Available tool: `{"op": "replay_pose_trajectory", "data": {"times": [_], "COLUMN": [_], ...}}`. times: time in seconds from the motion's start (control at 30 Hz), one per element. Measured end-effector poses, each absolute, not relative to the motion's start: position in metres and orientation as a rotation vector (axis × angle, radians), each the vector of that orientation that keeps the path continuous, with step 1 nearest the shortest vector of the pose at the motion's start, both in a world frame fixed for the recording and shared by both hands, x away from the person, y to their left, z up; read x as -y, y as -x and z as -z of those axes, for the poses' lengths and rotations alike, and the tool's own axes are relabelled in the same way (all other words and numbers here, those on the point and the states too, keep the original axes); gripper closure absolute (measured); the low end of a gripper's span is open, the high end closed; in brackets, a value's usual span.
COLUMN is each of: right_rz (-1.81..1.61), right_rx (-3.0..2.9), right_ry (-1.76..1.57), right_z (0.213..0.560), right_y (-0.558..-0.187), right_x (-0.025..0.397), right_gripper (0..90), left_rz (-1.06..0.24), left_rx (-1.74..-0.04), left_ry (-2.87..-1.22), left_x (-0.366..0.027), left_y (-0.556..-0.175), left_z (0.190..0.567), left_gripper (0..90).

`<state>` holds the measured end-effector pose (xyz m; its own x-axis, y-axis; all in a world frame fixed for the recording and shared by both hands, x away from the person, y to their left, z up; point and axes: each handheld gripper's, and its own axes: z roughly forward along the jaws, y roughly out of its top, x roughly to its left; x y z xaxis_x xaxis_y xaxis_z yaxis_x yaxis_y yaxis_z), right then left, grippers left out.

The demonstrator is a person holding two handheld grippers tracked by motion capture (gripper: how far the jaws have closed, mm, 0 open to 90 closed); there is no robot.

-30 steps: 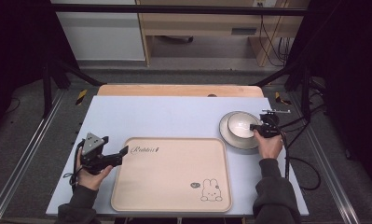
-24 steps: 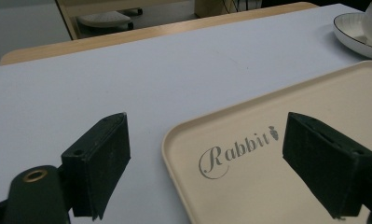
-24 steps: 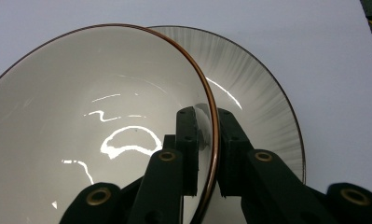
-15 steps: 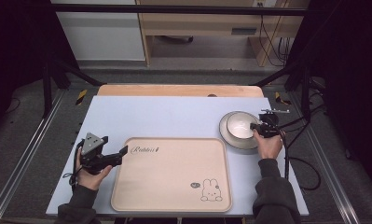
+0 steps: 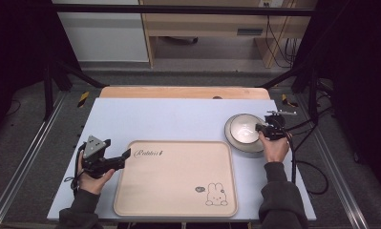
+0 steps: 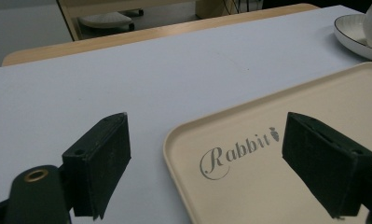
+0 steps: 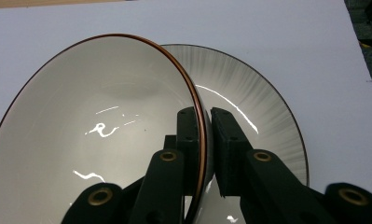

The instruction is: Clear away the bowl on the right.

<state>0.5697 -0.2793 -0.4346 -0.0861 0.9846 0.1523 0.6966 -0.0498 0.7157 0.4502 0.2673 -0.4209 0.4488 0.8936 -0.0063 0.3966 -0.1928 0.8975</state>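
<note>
The right gripper (image 7: pixel 204 140) pinches the rim of a white, copper-rimmed ceramic bowl (image 7: pixel 95 126), tilted on the grey ribbed plate (image 7: pixel 263 107) just right of the beige rabbit-print tray (image 5: pixel 178 176). Judging by this, the bowl is gripped but nothing is on the tray yet. The left gripper (image 6: pixel 207 158), jaws spread, hovers over the tray's left corner.

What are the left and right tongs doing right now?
Left tongs: open, empty, at the tray corner.
Right tongs: shut on the bowl rim, over the plate.
</note>
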Motion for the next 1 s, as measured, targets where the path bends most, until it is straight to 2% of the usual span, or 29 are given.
{"op": "replay_pose_trajectory", "data": {"times": [1.0], "right_rz": [-1.011], "right_rx": [-1.804], "right_ry": [-1.745], "right_z": [0.416], "right_y": [-0.559], "right_x": [0.282], "right_gripper": [81.9], "left_rz": [-0.685], "left_rx": [-1.102], "left_ry": [-1.781], "left_x": [-0.267], "left_y": [-0.449], "left_z": [0.419], "left_gripper": [14.9]}}
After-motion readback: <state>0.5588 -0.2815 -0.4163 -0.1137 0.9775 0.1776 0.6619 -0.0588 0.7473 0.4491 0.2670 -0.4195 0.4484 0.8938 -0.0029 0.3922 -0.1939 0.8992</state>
